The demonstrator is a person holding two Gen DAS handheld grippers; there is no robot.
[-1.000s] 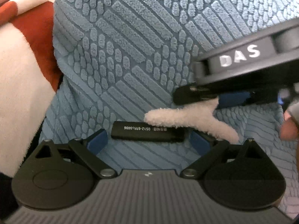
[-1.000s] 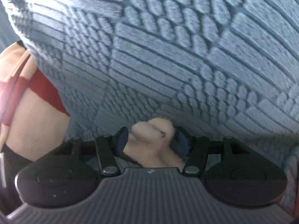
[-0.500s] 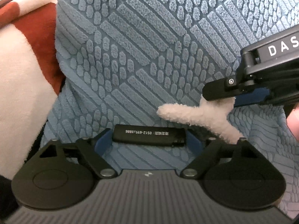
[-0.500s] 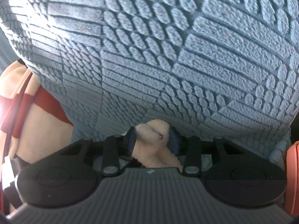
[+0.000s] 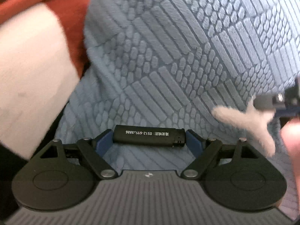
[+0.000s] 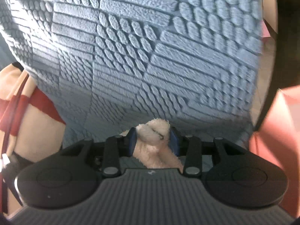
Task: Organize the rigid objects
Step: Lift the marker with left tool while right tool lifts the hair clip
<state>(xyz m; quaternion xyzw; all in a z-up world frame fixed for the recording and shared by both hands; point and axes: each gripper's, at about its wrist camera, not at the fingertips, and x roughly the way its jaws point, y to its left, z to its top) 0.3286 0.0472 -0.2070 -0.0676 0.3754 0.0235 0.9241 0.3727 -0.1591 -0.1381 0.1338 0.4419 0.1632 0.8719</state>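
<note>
A blue textured cushion point(image 5: 178, 60) fills the background. A red-and-cream blanket point(image 5: 37, 56) lies left of the cushion, touching its edge.

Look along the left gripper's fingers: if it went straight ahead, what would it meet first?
Probably the blue textured cushion. The left gripper already holds the black lighter crosswise, so the lighter would likely touch the fabric first, though depth is unclear.

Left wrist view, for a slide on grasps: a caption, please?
Left gripper clamps a black lighter endwise above blue textured fabric.
</note>
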